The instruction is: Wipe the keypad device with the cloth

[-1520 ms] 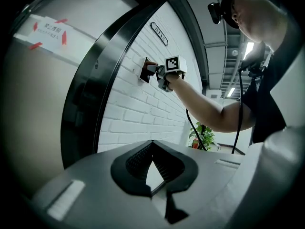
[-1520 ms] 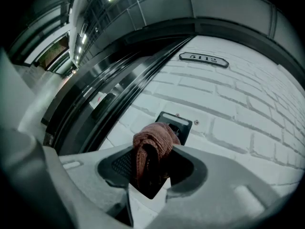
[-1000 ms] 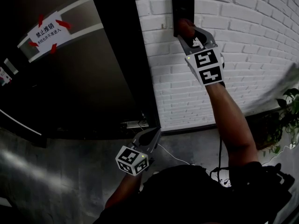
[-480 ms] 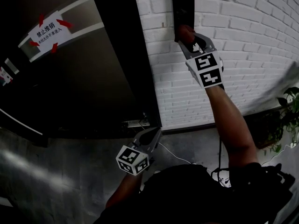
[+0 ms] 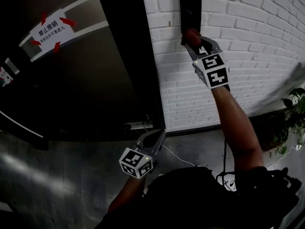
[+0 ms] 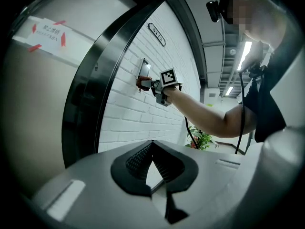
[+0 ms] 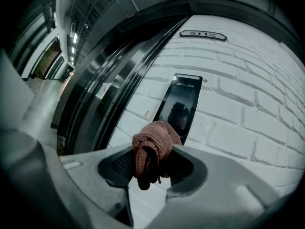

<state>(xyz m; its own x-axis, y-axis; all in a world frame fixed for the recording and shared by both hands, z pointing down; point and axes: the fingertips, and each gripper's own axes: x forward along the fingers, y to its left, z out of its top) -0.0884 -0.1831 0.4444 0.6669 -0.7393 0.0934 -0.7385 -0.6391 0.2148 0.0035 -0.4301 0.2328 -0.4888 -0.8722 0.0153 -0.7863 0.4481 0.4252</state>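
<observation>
The keypad device [image 5: 190, 12] is a black glossy panel fixed on the white brick wall [image 5: 248, 46], also in the right gripper view as the keypad device [image 7: 180, 106]. My right gripper [image 5: 193, 38] is raised to its lower edge, shut on a reddish-brown cloth [image 5: 191, 34]. Bunched between the jaws, the cloth [image 7: 152, 149] sits just below the panel's bottom end. My left gripper [image 5: 155, 138] hangs low near the door's foot, shut with nothing in it. From the left gripper view, the right gripper [image 6: 151, 85] and the cloth [image 6: 143, 83] show at the device [image 6: 144, 70].
A dark glass door [image 5: 86, 80] with a white taped notice [image 5: 51, 30] stands left of the wall. A small oval sign [image 7: 204, 35] sits above the device. A potted plant [image 5: 293, 123] grows at the right. A cable [image 5: 181, 160] lies on the grey floor.
My right gripper with the cloth has slid down the keypad device, from its middle to its lower edge. The left gripper has stayed put.
</observation>
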